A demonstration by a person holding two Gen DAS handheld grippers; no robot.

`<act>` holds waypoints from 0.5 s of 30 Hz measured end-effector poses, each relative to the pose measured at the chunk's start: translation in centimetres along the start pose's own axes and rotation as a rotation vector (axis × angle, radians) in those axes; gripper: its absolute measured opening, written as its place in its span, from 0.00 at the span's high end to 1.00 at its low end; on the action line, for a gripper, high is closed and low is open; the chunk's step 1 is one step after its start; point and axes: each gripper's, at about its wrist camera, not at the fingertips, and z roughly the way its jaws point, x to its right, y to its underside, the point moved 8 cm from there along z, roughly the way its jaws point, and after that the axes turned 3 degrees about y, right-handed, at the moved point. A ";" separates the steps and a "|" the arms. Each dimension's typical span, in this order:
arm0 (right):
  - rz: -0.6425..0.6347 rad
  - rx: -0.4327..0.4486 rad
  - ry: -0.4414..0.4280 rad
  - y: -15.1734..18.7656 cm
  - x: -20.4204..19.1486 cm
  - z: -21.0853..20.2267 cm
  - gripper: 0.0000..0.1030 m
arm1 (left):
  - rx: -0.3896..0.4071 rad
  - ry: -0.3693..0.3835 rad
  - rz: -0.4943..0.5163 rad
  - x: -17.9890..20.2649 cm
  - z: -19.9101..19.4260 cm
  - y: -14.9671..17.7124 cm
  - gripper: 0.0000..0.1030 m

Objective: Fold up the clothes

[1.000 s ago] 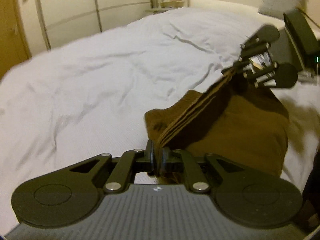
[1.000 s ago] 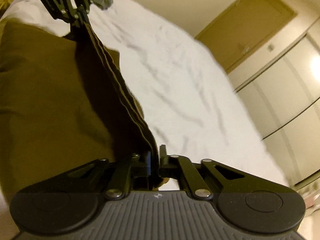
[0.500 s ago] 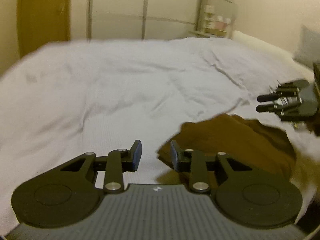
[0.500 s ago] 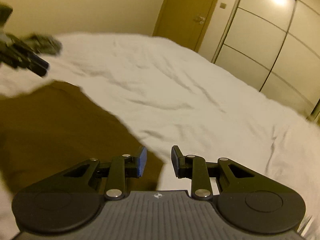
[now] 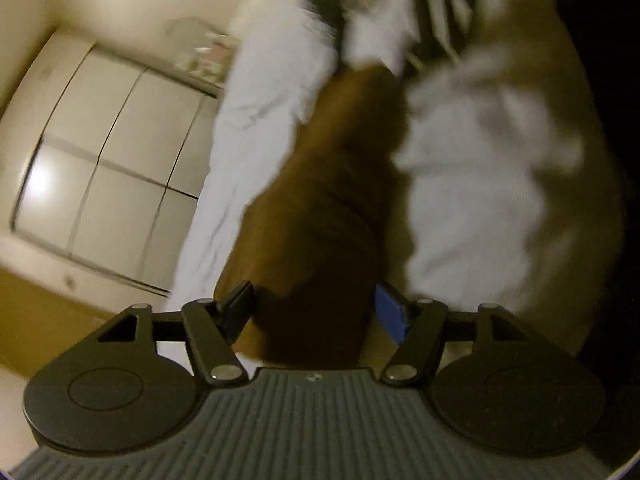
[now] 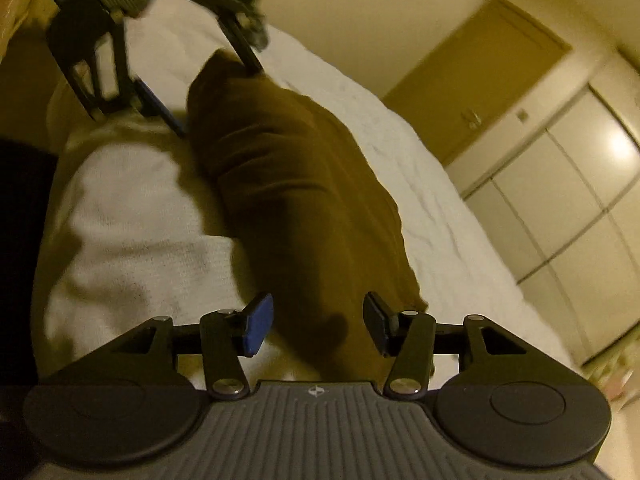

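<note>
A folded brown garment lies as a long bundle on the white bed cover. My left gripper is open wide, and the near end of the bundle sits between its fingers. In the right wrist view the same brown garment runs away from my right gripper, which is also open and straddles its other end. The left gripper shows at the far end of the bundle, a finger on either side. The right gripper is only a blur at the top of the left wrist view.
White wardrobe doors stand past the bed on one side, with a small shelf of items beside them. A brown door and more wardrobe panels show in the right wrist view. The bed's edge drops into darkness.
Both grippers let go of the garment's lifted edge and opened. The garment dropped onto the bed. The grippers then turned, opened wider and came down over the bundle's two ends.
</note>
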 end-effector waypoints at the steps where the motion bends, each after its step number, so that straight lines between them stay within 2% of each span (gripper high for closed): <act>1: -0.049 -0.005 0.012 -0.1 -0.5 0.8 0.43 | -0.025 -0.019 0.045 0.4 1.1 0.1 0.38; 2: -0.099 -0.009 0.024 -0.1 -1.0 1.6 0.37 | -0.056 -0.031 0.071 0.6 2.1 0.4 0.39; 4: -0.196 -0.018 0.047 -0.2 -1.9 3.1 0.39 | -0.111 -0.045 0.079 0.3 3.7 1.1 0.46; 5: -0.233 -0.020 0.056 0.0 -2.1 3.7 0.41 | -0.126 -0.038 0.051 0.0 4.1 1.6 0.60; 6: -0.249 -0.025 0.058 0.1 -2.1 4.2 0.54 | -0.140 -0.027 0.015 -0.4 4.2 2.1 0.73; 7: -0.252 -0.036 0.058 0.3 -1.7 4.5 0.79 | -0.146 -0.019 -0.016 -0.7 4.2 2.6 0.76; 8: -0.249 -0.055 0.061 0.7 -1.3 4.8 0.92 | -0.141 -0.009 -0.040 -0.8 3.9 3.1 0.79; 9: -0.241 -0.069 0.063 1.0 -0.8 5.0 0.97 | -0.130 0.004 -0.062 -0.8 3.4 3.4 0.81; 11: -0.204 -0.068 0.053 1.3 -0.2 4.9 0.98 | -0.108 0.026 -0.095 -0.6 2.6 3.8 0.82; 15: -0.209 -0.078 0.053 1.9 -1.0 3.6 0.99 | -0.097 0.048 -0.119 -0.1 2.6 4.7 0.83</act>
